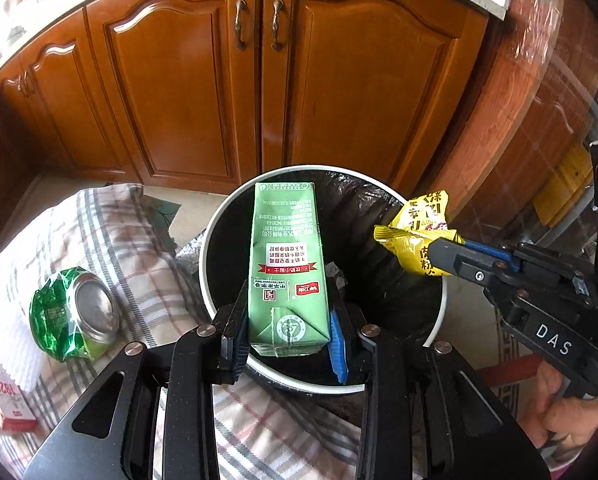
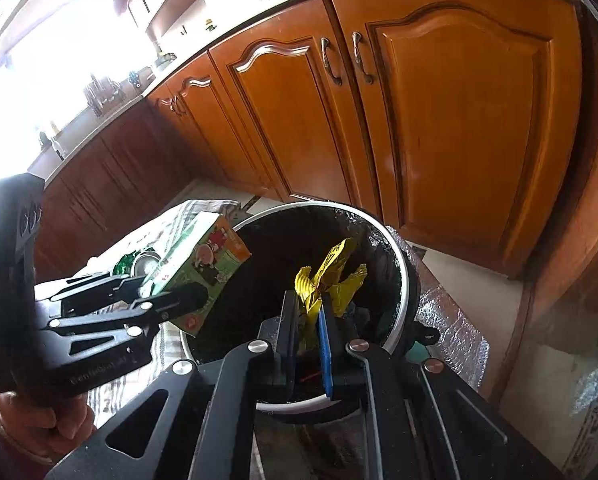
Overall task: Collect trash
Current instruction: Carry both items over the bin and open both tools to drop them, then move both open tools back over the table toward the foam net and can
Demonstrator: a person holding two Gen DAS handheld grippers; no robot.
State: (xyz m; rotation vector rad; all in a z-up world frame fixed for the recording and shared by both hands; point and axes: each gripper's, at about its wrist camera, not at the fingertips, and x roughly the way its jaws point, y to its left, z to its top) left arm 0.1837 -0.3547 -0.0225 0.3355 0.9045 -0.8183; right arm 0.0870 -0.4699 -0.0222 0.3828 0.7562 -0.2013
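A green drink carton (image 1: 287,264) is clamped at its lower end by my left gripper (image 1: 289,320), which is shut on it and holds it over the round bin (image 1: 209,256) with a white rim and black liner. From the right, my right gripper (image 1: 439,250) is shut on a crumpled yellow snack wrapper (image 1: 415,228) above the bin's right rim. In the right wrist view the wrapper (image 2: 327,280) sticks up from my right gripper (image 2: 309,312) over the bin (image 2: 403,280). At the left, the left gripper (image 2: 163,288) holds the carton (image 2: 203,264). A crushed green can (image 1: 75,316) lies on a checked cloth (image 1: 139,248).
Wooden cabinet doors (image 1: 171,100) stand close behind the bin. A small red and white box (image 1: 7,404) and a white tissue (image 1: 7,332) lie at the cloth's left. A foil mat (image 2: 451,320) lies under the bin. A person's hand (image 1: 571,412) grips the right handle.
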